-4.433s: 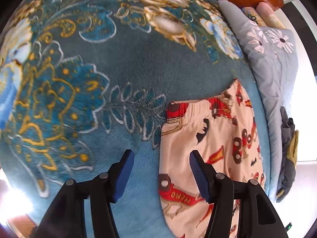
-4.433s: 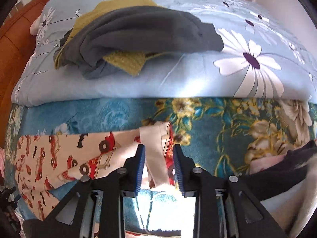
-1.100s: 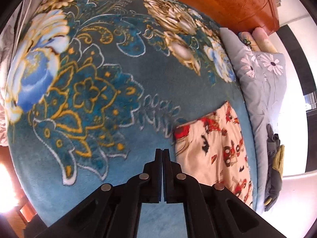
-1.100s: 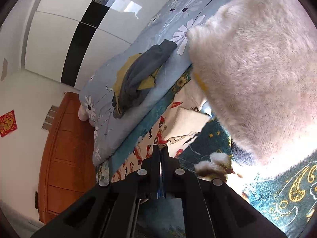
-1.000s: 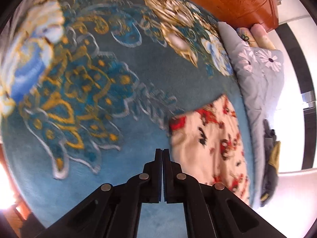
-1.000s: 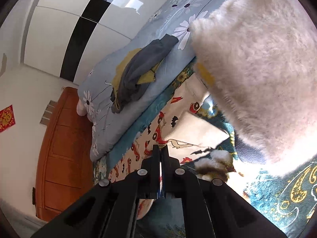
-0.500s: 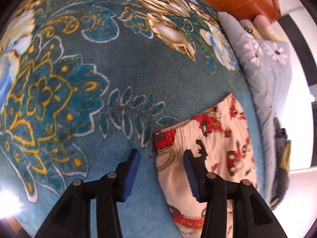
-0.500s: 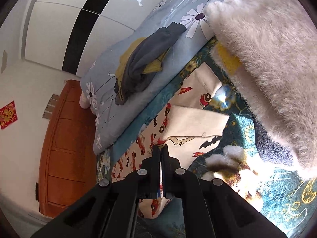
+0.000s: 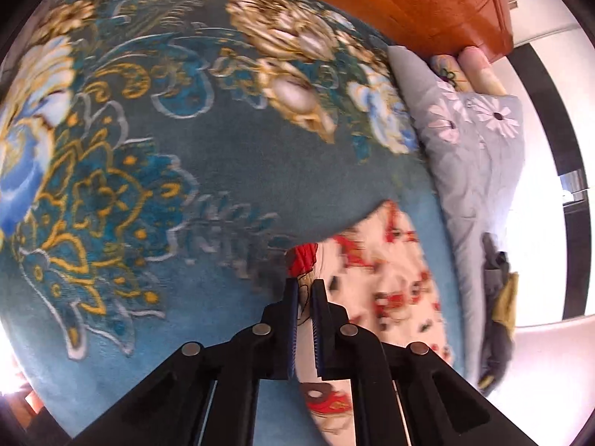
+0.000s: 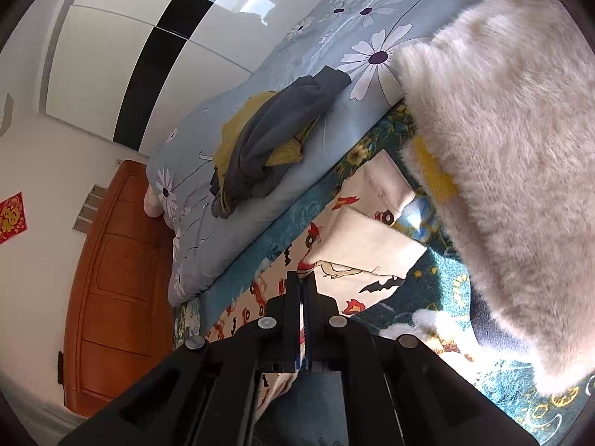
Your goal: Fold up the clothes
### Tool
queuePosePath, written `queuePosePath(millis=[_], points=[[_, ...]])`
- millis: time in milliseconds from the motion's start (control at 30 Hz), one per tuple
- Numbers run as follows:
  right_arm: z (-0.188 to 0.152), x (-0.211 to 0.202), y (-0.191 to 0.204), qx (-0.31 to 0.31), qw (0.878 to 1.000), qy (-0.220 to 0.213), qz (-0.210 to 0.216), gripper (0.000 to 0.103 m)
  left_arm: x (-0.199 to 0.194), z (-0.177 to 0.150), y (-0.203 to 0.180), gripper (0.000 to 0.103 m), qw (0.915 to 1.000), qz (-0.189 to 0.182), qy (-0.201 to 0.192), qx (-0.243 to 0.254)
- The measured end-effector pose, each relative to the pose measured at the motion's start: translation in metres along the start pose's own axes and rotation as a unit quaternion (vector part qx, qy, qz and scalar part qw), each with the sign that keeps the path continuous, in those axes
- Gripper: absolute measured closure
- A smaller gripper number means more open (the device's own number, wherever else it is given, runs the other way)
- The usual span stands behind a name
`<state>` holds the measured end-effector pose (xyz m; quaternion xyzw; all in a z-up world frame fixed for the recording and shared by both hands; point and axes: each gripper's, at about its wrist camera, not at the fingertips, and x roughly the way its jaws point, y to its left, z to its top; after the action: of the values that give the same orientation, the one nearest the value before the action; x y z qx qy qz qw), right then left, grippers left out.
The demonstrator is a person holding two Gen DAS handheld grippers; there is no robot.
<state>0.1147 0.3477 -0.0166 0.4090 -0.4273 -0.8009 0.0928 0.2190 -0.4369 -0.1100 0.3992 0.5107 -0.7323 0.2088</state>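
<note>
Up close, the left gripper (image 9: 304,290) has its blue-padded jaws nearly together, pinching the cream fabric of a pair of printed children's trousers (image 9: 386,282) just below the red corner of the elastic waistband (image 9: 303,258). That corner grip probably gives control of one end of the waist, so the garment can be lifted or carried over for a fold.

The right gripper (image 10: 302,290) has its jaws pressed tight together, and a thin strip of pale cloth shows between them; it seems to be clamped on an edge of the same trousers, though the exact spot is hard to make out. Just beyond its tips, one trouser leg lies doubled back on itself, its plain white inside (image 10: 366,239) facing up over the print of red cars and black bats. The fold looks only partly made.

The trousers lie flat on a teal floral fleece blanket (image 9: 156,171), which serves as the folding surface on the bed. Beside them, along the far edge, runs a pale blue quilt with daisies (image 10: 260,119), and a crumpled dark grey and mustard garment (image 10: 267,141) rests on top of it, well apart from the trousers. A shaggy cream fur throw (image 10: 502,141) fills the right wrist view's right side, near the leg end. An orange wooden headboard (image 9: 401,3) stands behind the bed.
</note>
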Motion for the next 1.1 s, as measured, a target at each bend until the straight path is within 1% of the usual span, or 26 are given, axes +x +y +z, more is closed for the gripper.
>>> queuePosePath(millis=[133,167,267,367,467,533,633,700,733,800,833,867,900,933,967,1000,1033,1067,1100], points=[[0.017,0.023,0.010,0.011,1.000,-0.004,0.007,0.102,-0.002,0.013,-0.030,0.096,0.9990,-0.037,0.016,-0.018],[0.022,0.030,0.013,0.009,1.000,-0.005,0.002,0.102,-0.001,0.018,-0.038,0.096,0.9984,-0.047,0.021,-0.023],[0.045,0.051,0.019,0.007,1.000,-0.014,-0.019,0.102,0.012,0.039,-0.069,0.096,0.9977,-0.052,0.028,-0.033],[0.075,0.076,0.014,0.018,0.998,-0.027,-0.057,0.102,0.028,0.059,-0.101,0.096,0.9978,-0.050,0.029,-0.032],[0.104,0.100,0.005,0.036,0.994,-0.036,-0.098,0.102,0.053,0.075,-0.123,0.095,0.9973,-0.050,0.036,-0.039],[0.118,0.117,-0.001,0.037,0.990,-0.034,-0.135,0.102,0.077,0.080,-0.136,0.095,0.9976,-0.034,0.047,-0.037],[0.127,0.142,-0.008,0.032,0.983,-0.020,-0.182,0.102,0.107,0.078,-0.144,0.095,0.9971,-0.033,0.061,-0.034],[0.125,0.153,-0.013,0.030,0.979,-0.010,-0.200,0.102,0.121,0.075,-0.149,0.094,0.9974,-0.026,0.065,-0.020],[0.124,0.157,-0.014,0.030,0.979,-0.006,-0.203,0.102,0.124,0.073,-0.150,0.093,0.9971,-0.037,0.066,-0.014],[0.121,0.162,-0.015,0.027,0.979,-0.002,-0.201,0.102,0.129,0.071,-0.151,0.083,0.9959,-0.060,0.067,-0.003],[0.121,0.163,-0.016,0.024,0.980,0.000,-0.198,0.101,0.129,0.070,-0.151,0.067,0.9952,-0.068,0.071,0.000],[0.120,0.164,-0.016,0.021,0.981,0.002,-0.195,0.101,0.125,0.069,-0.150,0.047,0.9944,-0.076,0.073,0.004],[0.119,0.163,-0.016,0.018,0.981,0.002,-0.191,0.101,0.122,0.068,-0.150,0.041,0.9934,-0.085,0.076,0.009],[0.118,0.162,-0.016,0.016,0.983,0.003,-0.182,0.100,0.115,0.066,-0.149,0.039,0.9927,-0.096,0.070,0.020],[0.117,0.160,-0.016,0.014,0.985,0.005,-0.173,0.098,0.108,0.064,-0.147,0.039,0.9932,-0.094,0.061,0.031],[0.115,0.157,-0.015,0.011,0.986,0.006,-0.165,0.089,0.104,0.062,-0.143,0.038,0.9952,-0.075,0.050,0.038],[0.111,0.153,-0.014,0.010,0.988,0.006,-0.155,0.075,0.101,0.059,-0.138,0.037,0.9967,-0.056,0.040,0.045],[0.106,0.149,-0.012,0.009,0.990,0.007,-0.143,0.068,0.097,0.056,-0.134,0.037,0.9976,-0.036,0.029,0.052],[0.100,0.146,-0.011,0.008,0.991,0.009,-0.131,0.064,0.099,0.054,-0.126,0.037,0.9981,-0.024,0.031,0.047]])
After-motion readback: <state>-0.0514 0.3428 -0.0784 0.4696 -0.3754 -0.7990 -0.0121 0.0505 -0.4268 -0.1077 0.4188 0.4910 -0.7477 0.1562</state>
